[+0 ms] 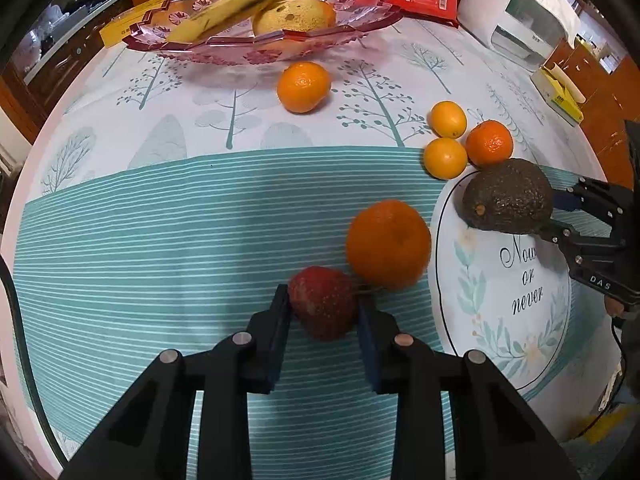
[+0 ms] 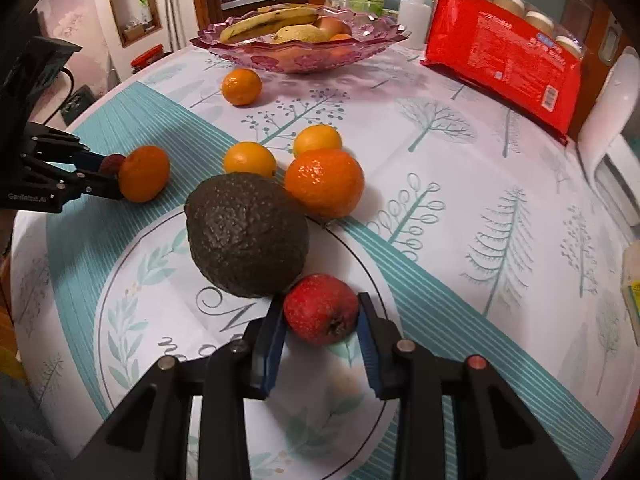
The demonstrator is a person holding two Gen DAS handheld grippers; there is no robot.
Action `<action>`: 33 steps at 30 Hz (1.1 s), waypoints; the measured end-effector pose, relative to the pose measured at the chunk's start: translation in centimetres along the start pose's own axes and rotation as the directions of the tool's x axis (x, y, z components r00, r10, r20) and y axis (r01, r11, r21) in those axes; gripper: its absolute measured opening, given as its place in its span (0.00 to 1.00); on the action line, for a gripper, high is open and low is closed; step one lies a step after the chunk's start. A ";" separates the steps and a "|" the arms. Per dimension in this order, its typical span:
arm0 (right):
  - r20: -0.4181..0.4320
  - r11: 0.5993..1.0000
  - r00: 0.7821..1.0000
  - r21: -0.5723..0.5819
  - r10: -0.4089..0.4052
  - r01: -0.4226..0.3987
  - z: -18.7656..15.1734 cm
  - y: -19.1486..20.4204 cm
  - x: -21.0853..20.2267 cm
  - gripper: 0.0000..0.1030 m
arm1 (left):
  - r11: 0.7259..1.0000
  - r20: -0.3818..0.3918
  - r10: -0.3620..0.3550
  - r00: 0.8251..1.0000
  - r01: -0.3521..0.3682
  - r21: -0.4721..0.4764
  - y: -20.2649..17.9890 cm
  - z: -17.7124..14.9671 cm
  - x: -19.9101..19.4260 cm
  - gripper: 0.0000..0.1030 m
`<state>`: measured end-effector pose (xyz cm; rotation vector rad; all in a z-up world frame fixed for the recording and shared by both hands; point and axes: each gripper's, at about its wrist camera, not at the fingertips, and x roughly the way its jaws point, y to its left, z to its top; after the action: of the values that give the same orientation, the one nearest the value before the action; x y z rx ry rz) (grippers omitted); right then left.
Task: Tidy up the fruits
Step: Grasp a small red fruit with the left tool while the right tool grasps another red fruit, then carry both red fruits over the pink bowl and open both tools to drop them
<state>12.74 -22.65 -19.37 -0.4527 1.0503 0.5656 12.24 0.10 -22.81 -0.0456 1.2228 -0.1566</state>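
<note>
My left gripper (image 1: 322, 300) is shut on a small dark red fruit (image 1: 322, 302) lying on the striped cloth, and a large orange (image 1: 388, 244) touches that fruit's far side. My right gripper (image 2: 322, 312) is shut on a brighter red fruit (image 2: 320, 308) that rests on the round printed patch against a dark avocado (image 2: 246, 236). In the left wrist view the avocado (image 1: 508, 196) hides that fruit, and the right gripper (image 1: 558, 215) reaches in from the right. Seen from the right wrist, the left gripper (image 2: 110, 176) is at the far left.
A pink glass bowl (image 1: 360, 28) (image 2: 376, 40) with a banana and other fruit stands at the back. One orange (image 1: 304, 87) lies before it, and three small ones (image 1: 445, 158) cluster behind the avocado. A red packet (image 2: 504, 60) and a white appliance (image 1: 516, 12) stand at the far right.
</note>
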 end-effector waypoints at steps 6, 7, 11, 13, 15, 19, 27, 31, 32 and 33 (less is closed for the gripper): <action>0.000 0.995 1.000 0.100 -0.022 0.021 -1.2 -0.3 -1.4 0.33 | 1.000 -0.010 -0.008 1.000 0.008 -0.011 -0.1 -0.7 -0.7 0.29; 0.003 0.992 1.000 0.122 -0.018 0.017 -1.4 -0.3 -1.9 0.33 | 1.000 -0.012 -0.007 1.000 0.007 -0.016 -0.2 -0.9 -1.0 0.28; 0.028 0.983 1.000 0.185 -0.013 0.008 -1.8 -0.1 -4.1 0.33 | 1.000 0.003 -0.007 1.000 0.007 -0.026 -0.7 -1.2 -3.1 0.28; 0.044 0.979 0.999 0.205 -0.025 0.015 -1.5 0.2 -5.5 0.33 | 1.000 0.016 -0.005 1.000 0.006 -0.022 -1.0 -1.2 -4.6 0.28; 0.062 0.974 0.998 0.225 -0.027 0.012 -1.1 0.3 -6.6 0.33 | 1.000 0.029 -0.002 1.000 0.003 -0.015 -1.2 -1.0 -6.0 0.28; 0.116 0.958 0.992 0.286 -0.039 0.004 0.4 0.9 -9.4 0.33 | 1.000 0.051 -0.013 0.999 0.013 -0.009 -1.0 -0.2 -8.5 0.28; 0.170 0.944 0.980 0.326 -0.102 0.041 5.4 3.4 -14.0 0.33 | 0.999 0.126 -0.017 0.992 0.012 0.044 1.6 4.1 -14.9 0.28; 0.200 0.946 0.970 0.318 -0.138 0.070 9.8 4.2 -16.7 0.33 | 0.993 0.180 0.032 0.983 -0.052 0.106 3.5 7.4 -18.7 0.28; 0.207 0.945 0.967 0.319 -0.148 0.076 10.8 4.3 -17.3 0.33 | 0.991 0.191 0.034 0.981 -0.058 0.118 3.8 8.1 -19.4 0.28; 0.225 0.943 0.961 0.324 -0.160 0.081 12.3 4.3 -18.3 0.33 | 0.989 0.205 0.040 0.978 -0.068 0.130 4.3 8.8 -20.2 0.28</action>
<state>11.35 -15.94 1.98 -0.1590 0.8441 0.3269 14.23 6.88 -1.46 0.0892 1.0071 -0.1834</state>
